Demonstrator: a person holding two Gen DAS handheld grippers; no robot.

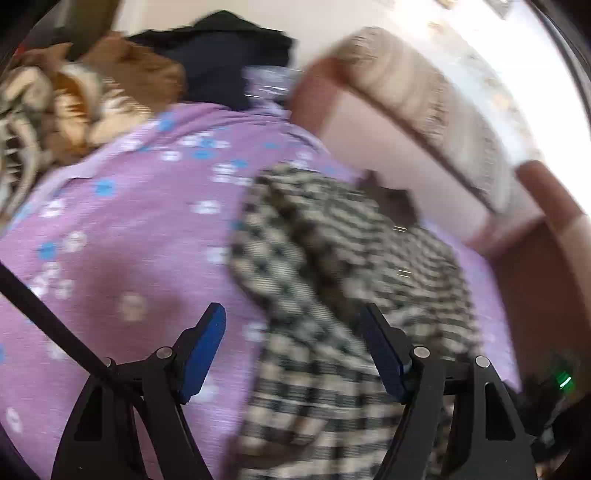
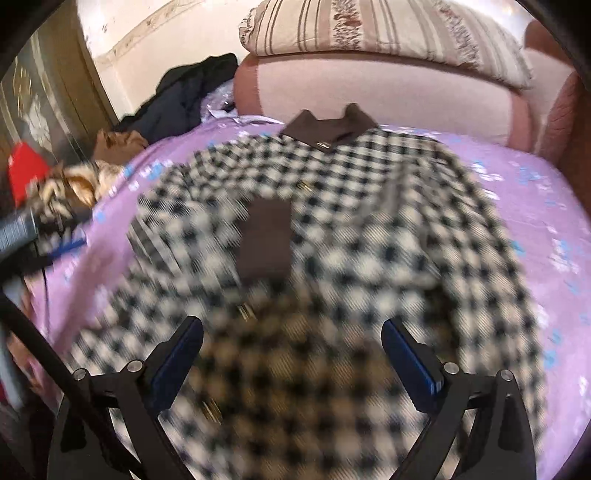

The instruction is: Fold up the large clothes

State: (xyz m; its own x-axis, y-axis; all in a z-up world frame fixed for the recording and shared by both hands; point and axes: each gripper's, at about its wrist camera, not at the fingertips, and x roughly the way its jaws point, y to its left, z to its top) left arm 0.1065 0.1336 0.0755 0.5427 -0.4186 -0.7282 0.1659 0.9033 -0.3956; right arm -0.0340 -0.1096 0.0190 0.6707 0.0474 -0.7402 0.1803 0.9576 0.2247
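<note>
A black-and-cream checked coat (image 2: 332, 229) with a brown collar (image 2: 328, 127) and a brown pocket patch (image 2: 264, 240) lies spread on a purple flowered bedsheet (image 2: 524, 206). In the left wrist view its checked sleeve or side (image 1: 332, 266) lies bunched on the sheet (image 1: 129, 221). My left gripper (image 1: 293, 325) is open above that edge, holding nothing. My right gripper (image 2: 291, 332) is open over the coat's lower part, holding nothing. Both views are motion-blurred.
A pink padded headboard (image 2: 369, 88) with a striped pillow (image 2: 388, 33) on top stands behind the coat. A dark garment (image 2: 184, 96), tan and patterned clothes (image 2: 85, 181) and a red object (image 2: 26, 170) pile at the bed's left side.
</note>
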